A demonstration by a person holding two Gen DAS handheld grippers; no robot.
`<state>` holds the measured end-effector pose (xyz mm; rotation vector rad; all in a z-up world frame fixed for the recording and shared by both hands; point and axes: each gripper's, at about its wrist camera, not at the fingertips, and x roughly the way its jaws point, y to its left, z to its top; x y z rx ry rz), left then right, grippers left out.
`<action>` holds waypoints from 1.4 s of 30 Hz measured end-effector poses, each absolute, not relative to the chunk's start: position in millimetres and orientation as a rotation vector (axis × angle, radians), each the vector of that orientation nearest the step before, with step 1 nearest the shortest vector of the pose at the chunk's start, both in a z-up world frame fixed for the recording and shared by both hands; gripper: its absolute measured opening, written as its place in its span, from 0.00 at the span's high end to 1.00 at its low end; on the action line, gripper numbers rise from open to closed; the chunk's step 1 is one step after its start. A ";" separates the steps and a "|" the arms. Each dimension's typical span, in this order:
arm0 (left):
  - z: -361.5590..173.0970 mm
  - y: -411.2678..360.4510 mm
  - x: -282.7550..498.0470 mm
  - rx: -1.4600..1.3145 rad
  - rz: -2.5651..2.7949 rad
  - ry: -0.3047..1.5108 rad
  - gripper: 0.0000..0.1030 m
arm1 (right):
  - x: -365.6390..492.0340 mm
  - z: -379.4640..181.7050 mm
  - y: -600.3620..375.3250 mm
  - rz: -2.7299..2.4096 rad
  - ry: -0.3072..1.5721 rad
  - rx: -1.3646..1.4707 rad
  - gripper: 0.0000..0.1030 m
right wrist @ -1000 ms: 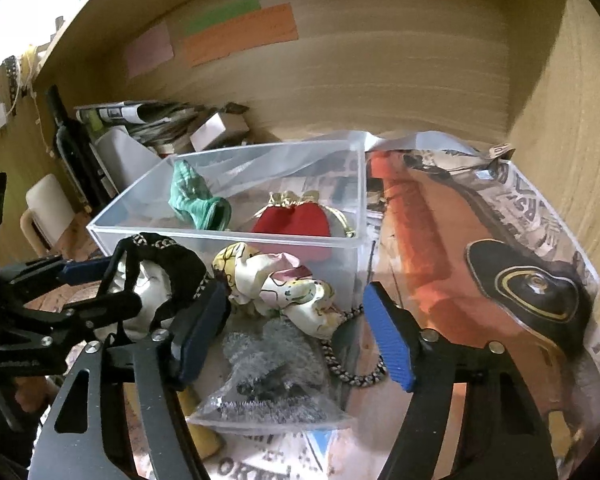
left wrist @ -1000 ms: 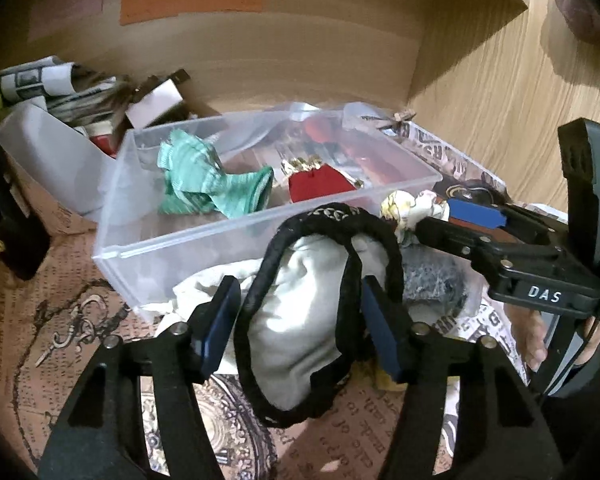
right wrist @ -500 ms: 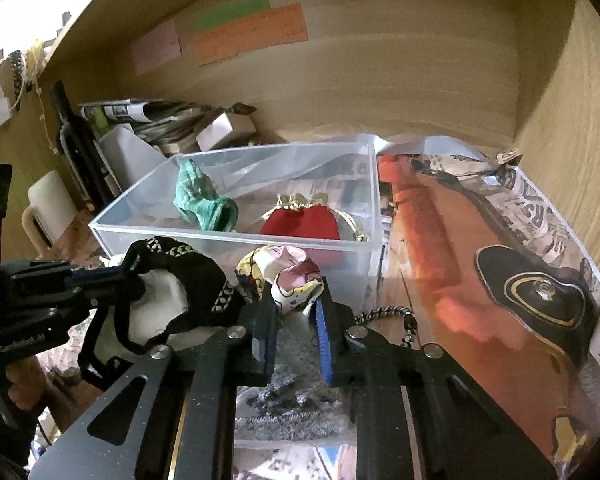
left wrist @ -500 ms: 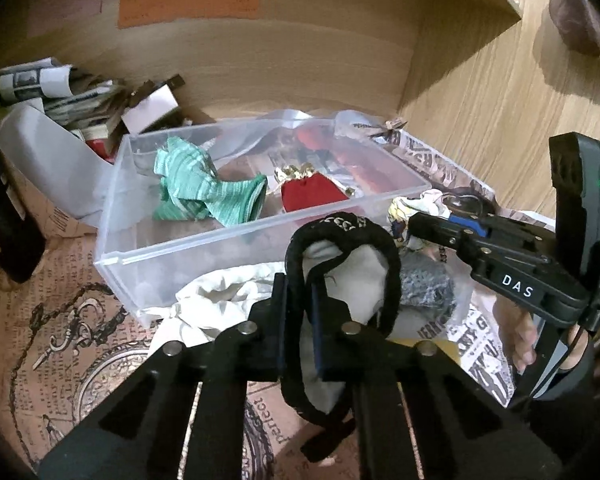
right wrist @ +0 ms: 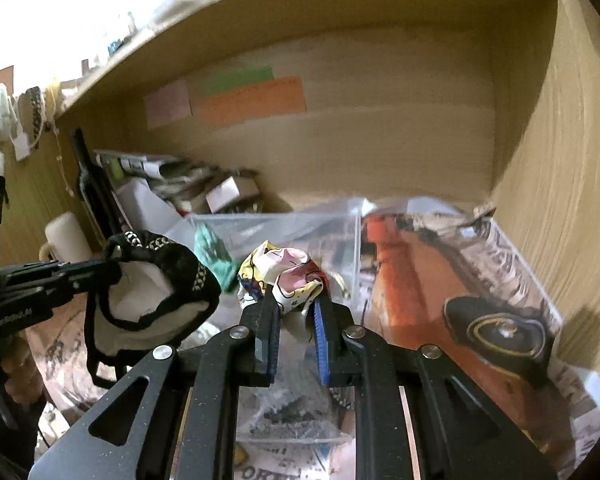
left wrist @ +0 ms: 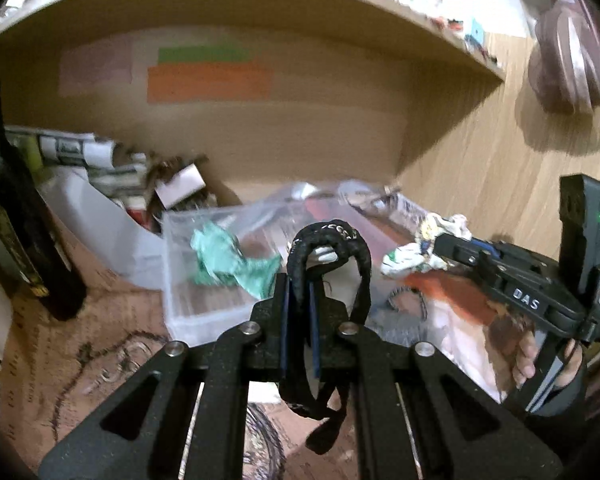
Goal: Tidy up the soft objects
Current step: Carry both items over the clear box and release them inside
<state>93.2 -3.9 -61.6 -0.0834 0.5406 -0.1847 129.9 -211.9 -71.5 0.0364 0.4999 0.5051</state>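
Observation:
My left gripper (left wrist: 300,300) is shut on a black-trimmed white cloth pouch (left wrist: 332,248) and holds it up in the air; it also shows in the right wrist view (right wrist: 152,300). My right gripper (right wrist: 296,316) is shut on a crumpled patterned yellow-and-pink scarf (right wrist: 284,276), lifted above the table; it also shows in the left wrist view (left wrist: 424,252). A clear plastic box (left wrist: 204,304) lies beyond both, with a green cloth (left wrist: 228,264) inside.
A clear bag with dark grey stuff (right wrist: 288,416) lies under the right gripper on newspaper (right wrist: 480,280). Rolled papers and small boxes (left wrist: 100,160) are piled at the back left. A dark bottle (left wrist: 24,248) stands at the left. A wooden wall (left wrist: 500,184) closes the right side.
Both grippers closed on their cloths half a second ago and have since lifted them off the table. The views tilted upward, showing more of the shelf.

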 end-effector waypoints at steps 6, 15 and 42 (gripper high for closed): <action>-37.2 12.8 102.9 -0.082 -0.106 0.462 0.92 | 134.1 -52.4 -206.5 0.518 0.437 0.041 0.87; -20.2 27.4 128.9 -0.051 0.027 0.384 0.92 | 155.3 -44.1 -190.4 0.542 0.419 0.029 0.87; -104.4 20.7 218.4 -0.047 -0.029 0.714 0.80 | 227.7 -109.1 -145.6 0.570 0.748 -0.055 0.78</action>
